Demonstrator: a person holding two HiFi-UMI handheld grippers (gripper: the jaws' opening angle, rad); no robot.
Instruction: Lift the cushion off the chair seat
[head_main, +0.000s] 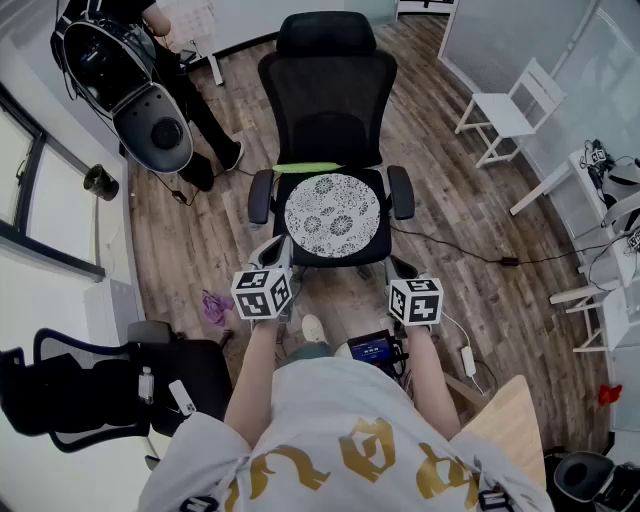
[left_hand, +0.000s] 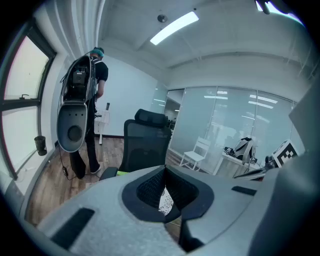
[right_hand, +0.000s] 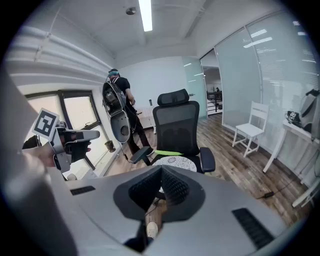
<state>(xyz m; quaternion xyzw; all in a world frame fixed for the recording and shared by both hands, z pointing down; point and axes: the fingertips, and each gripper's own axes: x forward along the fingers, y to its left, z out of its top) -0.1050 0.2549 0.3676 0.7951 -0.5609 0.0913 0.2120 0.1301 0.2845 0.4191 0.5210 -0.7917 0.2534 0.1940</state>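
We see the round, floral-printed white cushion (head_main: 332, 215) lying flat on the black mesh office chair (head_main: 327, 110) seat, no long axis. Our left gripper (head_main: 274, 250) and right gripper (head_main: 399, 268) hover near its front, jaws pressed together, empty.

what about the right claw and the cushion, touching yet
Apart. Head view shows the right claw short of the chair, bare black seat edge between it and the cushion.

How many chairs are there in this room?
3: the black office chair with the patterned cushion at centre, a white chair at upper right, another black chair at lower left. The right edge may hide more.
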